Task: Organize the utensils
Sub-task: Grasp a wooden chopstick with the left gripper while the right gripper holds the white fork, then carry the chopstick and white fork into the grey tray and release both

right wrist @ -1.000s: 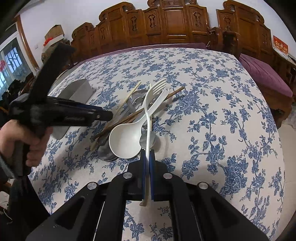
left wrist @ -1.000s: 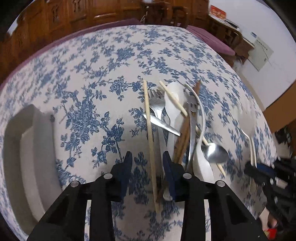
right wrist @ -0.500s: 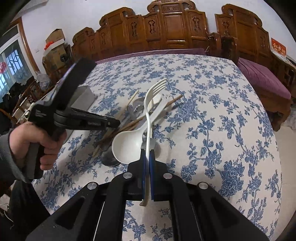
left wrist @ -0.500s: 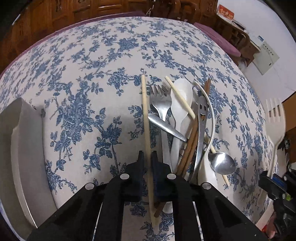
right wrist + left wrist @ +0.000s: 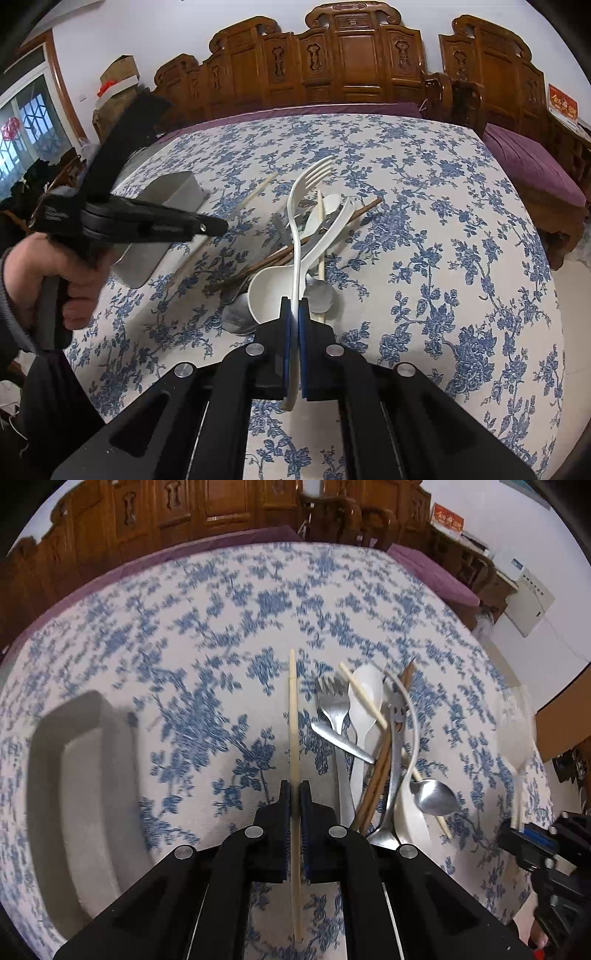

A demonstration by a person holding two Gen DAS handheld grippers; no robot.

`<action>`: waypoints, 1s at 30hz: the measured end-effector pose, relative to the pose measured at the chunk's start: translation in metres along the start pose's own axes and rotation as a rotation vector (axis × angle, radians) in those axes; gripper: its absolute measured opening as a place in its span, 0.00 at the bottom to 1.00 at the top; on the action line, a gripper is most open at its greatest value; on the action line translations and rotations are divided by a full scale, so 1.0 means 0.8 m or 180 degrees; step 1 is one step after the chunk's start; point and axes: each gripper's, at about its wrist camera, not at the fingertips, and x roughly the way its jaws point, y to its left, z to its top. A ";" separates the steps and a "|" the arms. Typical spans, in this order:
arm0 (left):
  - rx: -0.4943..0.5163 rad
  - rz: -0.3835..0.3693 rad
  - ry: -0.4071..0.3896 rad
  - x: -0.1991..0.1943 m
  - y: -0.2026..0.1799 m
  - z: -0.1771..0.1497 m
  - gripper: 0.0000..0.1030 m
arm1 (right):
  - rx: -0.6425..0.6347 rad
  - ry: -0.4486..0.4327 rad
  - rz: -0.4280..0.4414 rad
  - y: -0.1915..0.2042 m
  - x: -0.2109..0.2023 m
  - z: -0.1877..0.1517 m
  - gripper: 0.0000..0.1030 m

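**Both claws loaded beside the utensil pile**

Left gripper [image 5: 295, 794] is clamped on a pale chopstick [image 5: 293, 716], pinched near its lower half so it points straight ahead. Right gripper [image 5: 294, 308] is closed on a white plastic fork [image 5: 295, 221], raised above the pile [image 5: 373, 746]. Grey tray [image 5: 74, 775] sits well left of the pile, probably the destination.

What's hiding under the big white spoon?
Under the white spoon you can see two metal spoons poking out and brown chopsticks crossing beneath its handle. Anything right under its bowl is covered, so I can't tell.
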 end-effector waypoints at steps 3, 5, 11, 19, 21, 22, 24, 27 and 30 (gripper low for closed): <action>0.0059 0.0005 -0.0092 -0.025 0.002 -0.004 0.04 | -0.0035 -0.0007 0.0001 0.007 -0.003 0.002 0.05; 0.0073 -0.0012 -0.0140 -0.039 0.004 -0.007 0.04 | -0.0070 -0.0035 0.0011 0.014 -0.008 0.005 0.05; 0.0052 -0.0011 -0.0248 -0.074 0.016 -0.016 0.04 | -0.0120 -0.0107 0.0078 0.031 -0.026 0.010 0.05; 0.0024 0.0013 -0.0375 -0.107 0.044 -0.027 0.04 | -0.0225 -0.0173 0.0137 0.054 -0.041 0.016 0.05; 0.0002 0.0038 -0.0387 -0.111 0.056 -0.030 0.04 | -0.0257 -0.0164 0.0153 0.061 -0.040 0.017 0.05; -0.0015 0.0046 -0.0390 -0.112 0.062 -0.031 0.04 | -0.0259 -0.0159 0.0155 0.064 -0.038 0.017 0.05; -0.0053 0.0071 -0.0378 -0.112 0.074 -0.034 0.04 | -0.0297 -0.0144 0.0164 0.074 -0.033 0.018 0.05; -0.0124 0.0090 -0.0375 -0.109 0.096 -0.036 0.04 | -0.0368 -0.0133 0.0182 0.090 -0.026 0.022 0.05; -0.0167 0.0114 -0.0374 -0.107 0.114 -0.038 0.04 | -0.0416 -0.0129 0.0221 0.107 -0.019 0.029 0.05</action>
